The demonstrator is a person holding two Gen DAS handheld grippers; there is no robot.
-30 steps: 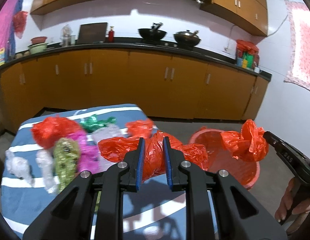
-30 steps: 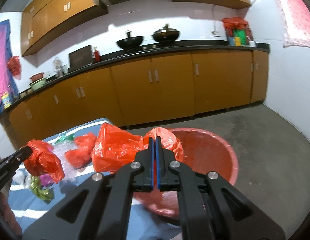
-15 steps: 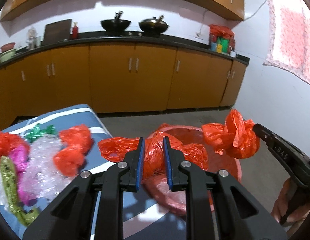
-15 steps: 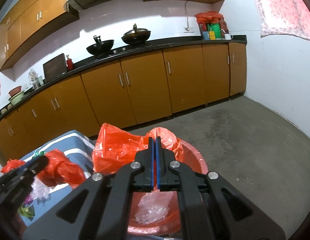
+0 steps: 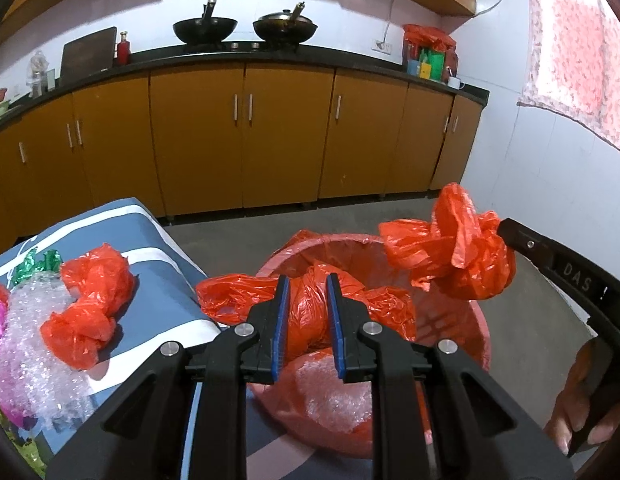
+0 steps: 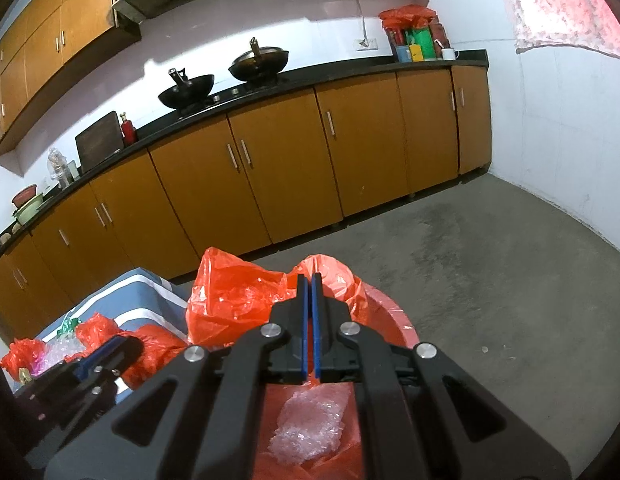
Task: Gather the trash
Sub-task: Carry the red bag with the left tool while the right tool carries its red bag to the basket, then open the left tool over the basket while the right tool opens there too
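A long run of orange-brown kitchen cabinets [image 5: 246, 136] under a black countertop [image 6: 350, 68] is seen across the back, with two dark woks [image 5: 206, 28] set on the hob. A grey concrete floor [image 6: 490, 280] is spread before it. At the left, a blue table with white stripes [image 5: 150, 248] is partly covered with trash: a crumpled red plastic bag [image 5: 90, 300], a wad of clear bubble wrap [image 5: 30, 340] just beside it, and a scrap of green foil [image 5: 38, 262] behind.

Beside the table's edge a round red plastic basin [image 5: 470, 320] is stood on the floor, lined with red plastic; a clump of clear bubble wrap [image 6: 306, 420] is lain inside it.

Over the basin, a twisted red plastic bag [image 5: 306, 304] is clamped between the blue pads of the left gripper [image 5: 306, 312], its loose ends spread to both sides; the jaws are opening slightly, though the pads are seen pressed against the bag.

A second bunched red plastic bag [image 6: 238, 296] is pinched at a thin fold by the right gripper [image 6: 310, 312], whose pads are brought almost together. This bag is held above the basin's far rim. In the left wrist view, fingertips [image 5: 570, 436] of the person's hand are seen on the right gripper's handle at the lower right.
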